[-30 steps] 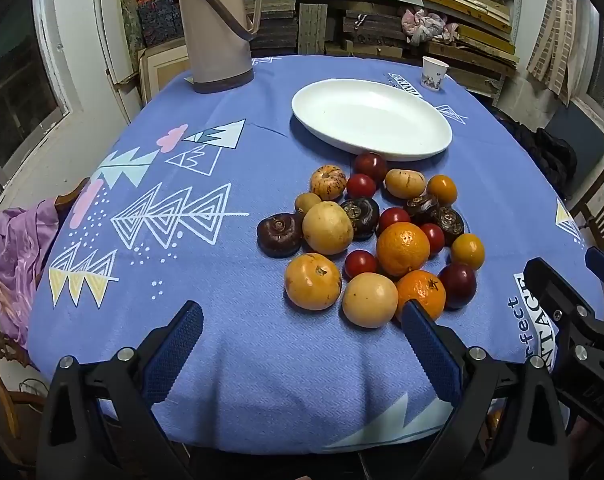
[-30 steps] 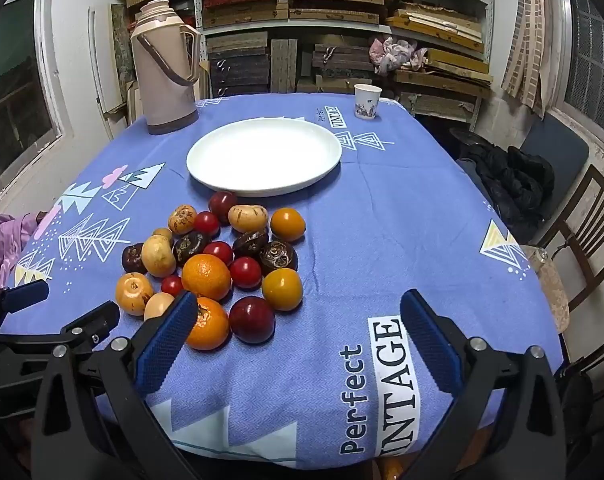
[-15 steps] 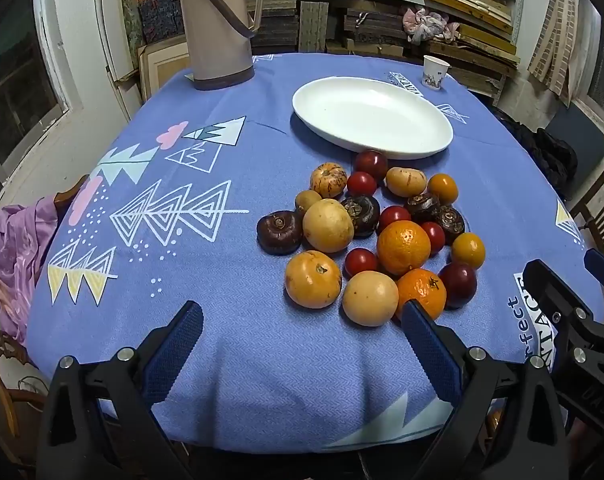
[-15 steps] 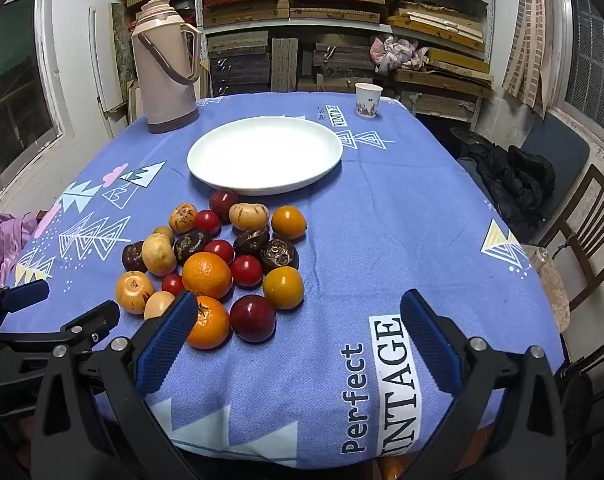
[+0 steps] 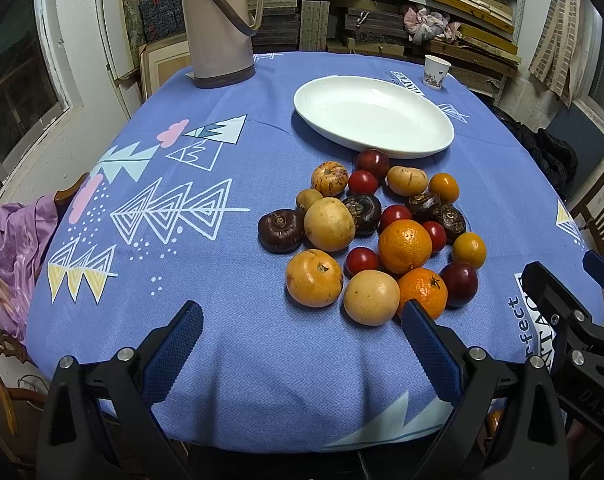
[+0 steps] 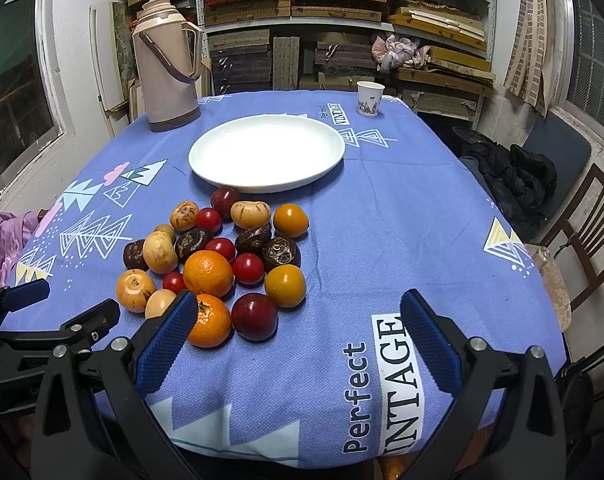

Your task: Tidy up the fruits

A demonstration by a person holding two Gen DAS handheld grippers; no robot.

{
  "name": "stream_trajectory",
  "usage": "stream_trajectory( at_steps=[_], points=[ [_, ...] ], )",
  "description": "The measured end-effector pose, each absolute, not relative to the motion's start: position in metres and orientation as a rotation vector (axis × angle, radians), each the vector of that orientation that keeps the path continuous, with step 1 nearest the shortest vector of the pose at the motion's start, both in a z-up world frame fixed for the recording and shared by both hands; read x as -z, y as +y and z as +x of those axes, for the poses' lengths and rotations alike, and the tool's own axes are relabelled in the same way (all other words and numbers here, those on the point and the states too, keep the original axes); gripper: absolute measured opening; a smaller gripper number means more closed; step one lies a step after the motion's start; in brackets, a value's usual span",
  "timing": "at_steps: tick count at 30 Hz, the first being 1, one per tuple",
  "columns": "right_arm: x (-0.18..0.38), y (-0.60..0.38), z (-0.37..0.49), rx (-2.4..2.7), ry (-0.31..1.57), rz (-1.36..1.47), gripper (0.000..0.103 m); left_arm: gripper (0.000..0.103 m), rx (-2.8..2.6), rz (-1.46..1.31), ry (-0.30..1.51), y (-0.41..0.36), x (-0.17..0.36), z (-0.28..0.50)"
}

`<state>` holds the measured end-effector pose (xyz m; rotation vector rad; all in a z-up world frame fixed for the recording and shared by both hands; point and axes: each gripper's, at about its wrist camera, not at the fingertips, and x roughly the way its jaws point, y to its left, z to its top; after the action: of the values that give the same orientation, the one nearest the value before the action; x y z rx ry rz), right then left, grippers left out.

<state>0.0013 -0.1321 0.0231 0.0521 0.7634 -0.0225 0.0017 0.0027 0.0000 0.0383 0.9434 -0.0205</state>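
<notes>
A heap of several fruits [image 5: 378, 236] lies on the blue tablecloth: oranges, red plums, small tomatoes, yellow round fruits, dark brown ones. It also shows in the right wrist view [image 6: 218, 264]. An empty white plate [image 5: 372, 114] sits just behind the heap, also in the right wrist view [image 6: 266, 152]. My left gripper [image 5: 300, 328] is open and empty, low at the near table edge, in front of the heap. My right gripper [image 6: 298, 320] is open and empty, just to the right, its left finger [image 6: 170, 332] in front of an orange [image 6: 210, 320].
A beige thermos jug [image 5: 218, 24] stands at the table's far left. A paper cup [image 5: 436, 72] stands at the far right. Shelves of stacked boards fill the back wall. Chairs [image 6: 582, 232] stand to the right, purple cloth [image 5: 10, 248] to the left.
Both grippers have crept slightly forward toward the fruit. Nothing was grasped and the fruits have not moved.
</notes>
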Motion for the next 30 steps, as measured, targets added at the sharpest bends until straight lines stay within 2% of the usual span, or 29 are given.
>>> stream_trajectory(
  at_steps=[30],
  points=[
    [-0.0207, -0.1268, 0.0046, 0.021, 0.768, 0.053, 0.099, 0.1, 0.02, 0.035, 0.949, 0.0031, 0.0022, -0.0001]
  ],
)
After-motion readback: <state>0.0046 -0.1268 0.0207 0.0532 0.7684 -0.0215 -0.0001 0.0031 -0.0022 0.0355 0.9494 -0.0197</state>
